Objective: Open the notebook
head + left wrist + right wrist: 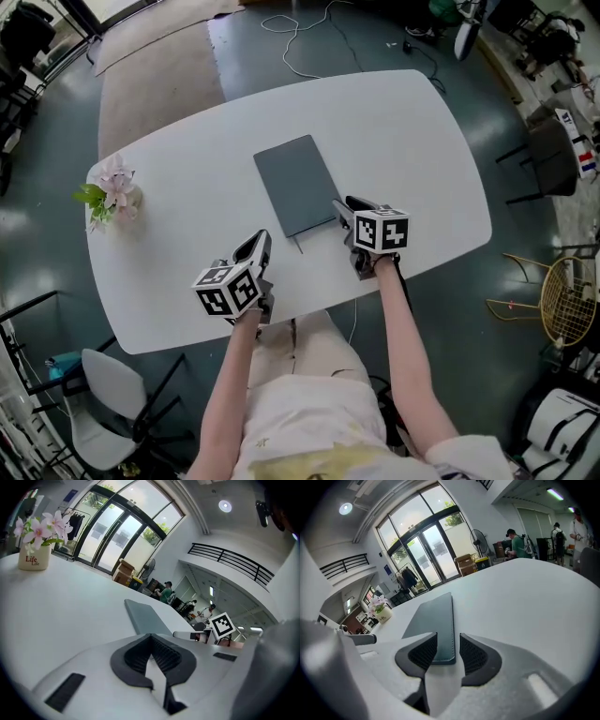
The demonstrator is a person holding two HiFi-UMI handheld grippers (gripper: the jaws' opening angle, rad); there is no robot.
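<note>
The flower pot (34, 558) reads "Life" twice.

table (412, 141) white | notebook (298, 185) closed, centre | flower pot (117, 195) left end

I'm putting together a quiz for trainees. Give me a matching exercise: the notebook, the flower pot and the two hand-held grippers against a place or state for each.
1 notebook
2 flower pot
3 left hand-held gripper
4 right hand-held gripper

A jaws together, empty
B closed, flat on the table
C jaws apart, notebook's near end between them
D at the table's left end

Pairs: 1-B, 2-D, 3-A, 4-C
</note>
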